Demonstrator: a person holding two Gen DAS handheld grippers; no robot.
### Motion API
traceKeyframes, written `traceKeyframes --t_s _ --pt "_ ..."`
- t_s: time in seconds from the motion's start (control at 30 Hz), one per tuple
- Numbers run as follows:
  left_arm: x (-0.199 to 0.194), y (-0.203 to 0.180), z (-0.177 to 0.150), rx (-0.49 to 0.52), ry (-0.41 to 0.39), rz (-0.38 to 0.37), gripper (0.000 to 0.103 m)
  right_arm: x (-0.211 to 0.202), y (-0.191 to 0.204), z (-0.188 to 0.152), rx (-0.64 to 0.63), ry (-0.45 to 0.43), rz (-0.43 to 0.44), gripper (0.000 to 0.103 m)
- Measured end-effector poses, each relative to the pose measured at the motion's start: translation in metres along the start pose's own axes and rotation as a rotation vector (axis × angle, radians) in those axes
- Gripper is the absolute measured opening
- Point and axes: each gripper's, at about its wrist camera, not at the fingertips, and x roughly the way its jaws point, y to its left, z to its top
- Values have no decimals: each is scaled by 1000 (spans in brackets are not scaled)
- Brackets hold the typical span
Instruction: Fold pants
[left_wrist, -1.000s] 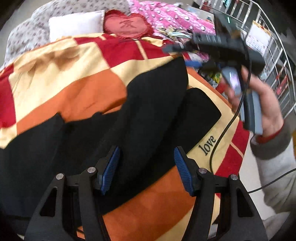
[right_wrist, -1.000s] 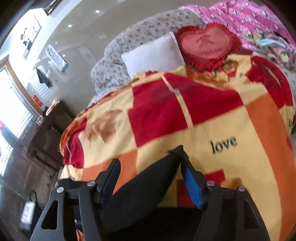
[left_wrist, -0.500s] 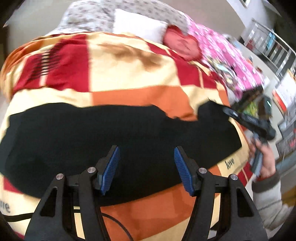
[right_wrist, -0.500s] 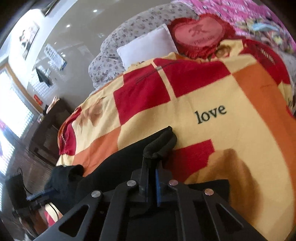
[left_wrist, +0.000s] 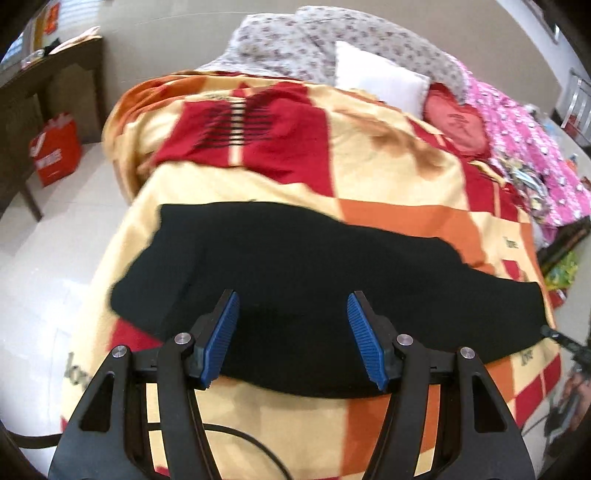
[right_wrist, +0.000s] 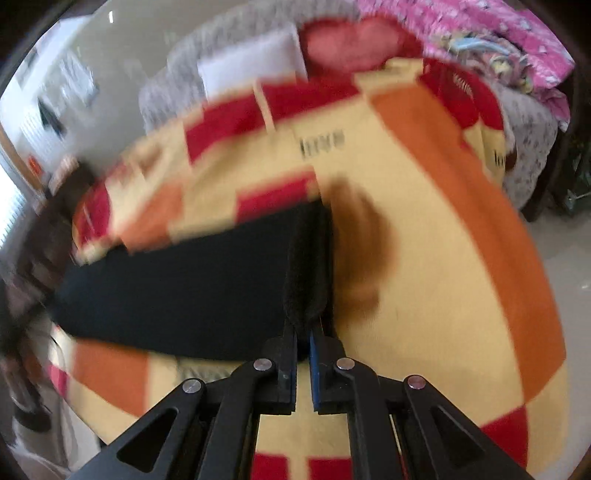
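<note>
Between the black fingers (right_wrist: 291, 354) of the right gripper (right_wrist: 303, 363), which are clenched together, a narrow fold of the black soft fabric pants (right_wrist: 177, 291) is pinched, at the end of the garment that lies toward the right in the right wrist view. The blue ribbed pads are almost hidden, pressed on the cloth. From this pinched end the pants stretch away to the left as one long dark band across the bed. This view is blurred, so small details of the fabric cannot be told.

In the left wrist view the left gripper (left_wrist: 291, 332) hangs above the middle of the pants (left_wrist: 295, 266) with its fingers (left_wrist: 221, 332) released and well apart; the blue pads (left_wrist: 364, 339) face each other and nothing is between them. Whether they touch the cloth below I cannot tell.

The pants lie flat and crosswise on a checked blanket (left_wrist: 369, 162) of red, orange and pale yellow squares that covers the bed, near its foot edge. At the head of the bed are a white square pillow (left_wrist: 376, 81), a red heart-shaped cushion (left_wrist: 458, 125) and a grey flowered quilt (left_wrist: 295, 48); a pink patterned cover (left_wrist: 535, 155) lies along the right edge. A thin black cable (left_wrist: 236, 443) runs over the blanket near the left gripper. On the floor to the left stands a red paper bag (left_wrist: 55, 151) beside a dark wooden desk (left_wrist: 40, 81).
</note>
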Motion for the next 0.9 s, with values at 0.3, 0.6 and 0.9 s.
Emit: traceKeyframes --t_s 0.3,0.6,0.9 --pt "-15 46 4 -124 -35 75 61 -45 67 40 -153 -183 170 48" --pt "2 56 4 -124 1 143 61 64 218 55 -371 -5 393 48" --pt "46 66 15 -106 40 145 68 150 309 63 -499 111 355 47"
